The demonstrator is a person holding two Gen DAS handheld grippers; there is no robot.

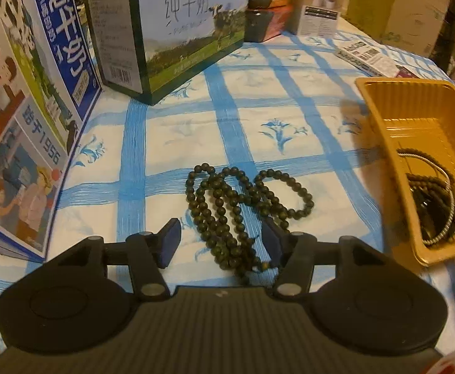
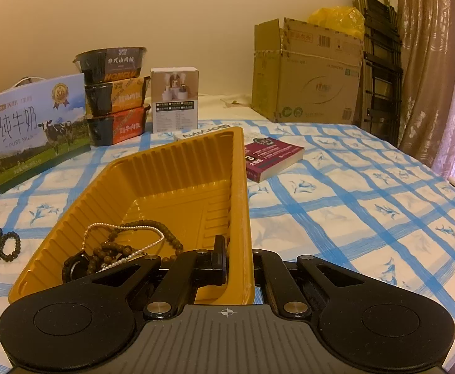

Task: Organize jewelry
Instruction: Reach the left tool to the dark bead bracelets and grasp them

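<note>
Lying coiled on the blue-checked cloth [image 1: 289,71], the dark bead necklace [image 1: 237,205] sits between the spread jaws of the left gripper [image 1: 222,243], untouched by the pads. Further right, the right gripper [image 2: 238,261] pinches the yellow tray [image 2: 177,168] wall, where more beaded strands [image 2: 127,246] rest.

Between the left tongs' spread fingers lies a string of dark, matt round beads [image 1: 246,205] on a printed blue-and-white cloth [image 1: 289,99]. The right tongs pinch the ribbed wall of a glossy yellow plastic tray [image 2: 177,168]. Beyond it stand glossy printed cartons [image 2: 37,131] and a matt brown cardboard box [image 2: 308,87].
</note>
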